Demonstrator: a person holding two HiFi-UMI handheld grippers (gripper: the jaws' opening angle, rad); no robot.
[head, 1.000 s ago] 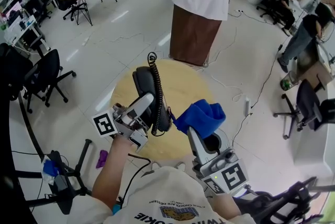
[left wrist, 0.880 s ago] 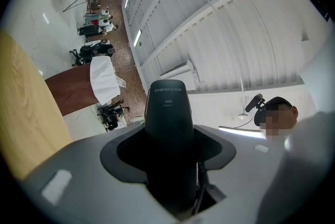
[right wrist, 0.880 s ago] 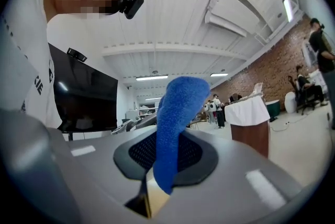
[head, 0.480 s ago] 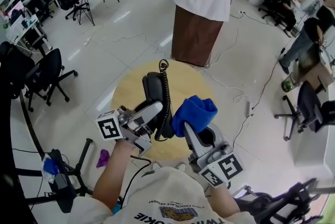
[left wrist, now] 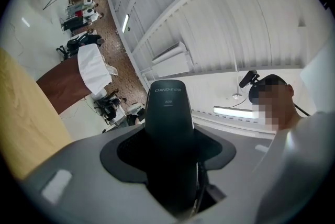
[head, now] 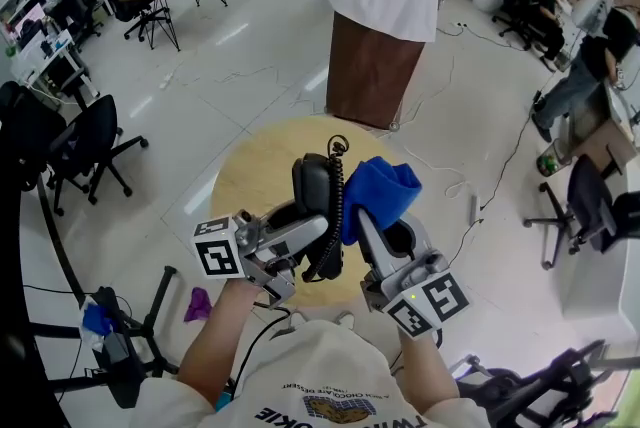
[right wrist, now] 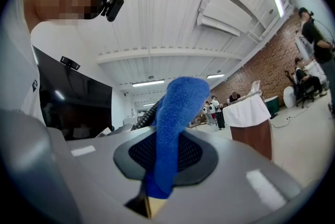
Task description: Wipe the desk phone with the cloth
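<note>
left gripper (head: pixel 305 228) clamped on the black phone handset (head: pixel 314 178), raised over the round table (head: pixel 250 178). coiled cord (head: pixel 335 214) runs along its side. right gripper (head: pixel 372 234) pinches the blue cloth (head: pixel 382 188), also over the table, cloth touching the handset.

The handset (head: pixel 313 186) is black, the cloth (head: pixel 380 186) blue, the tabletop (head: pixel 255 171) tan.

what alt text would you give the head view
Seen from above, the left gripper holds a black phone handset over a round wooden table, while the right gripper holds a blue cloth beside its coiled cord.
</note>
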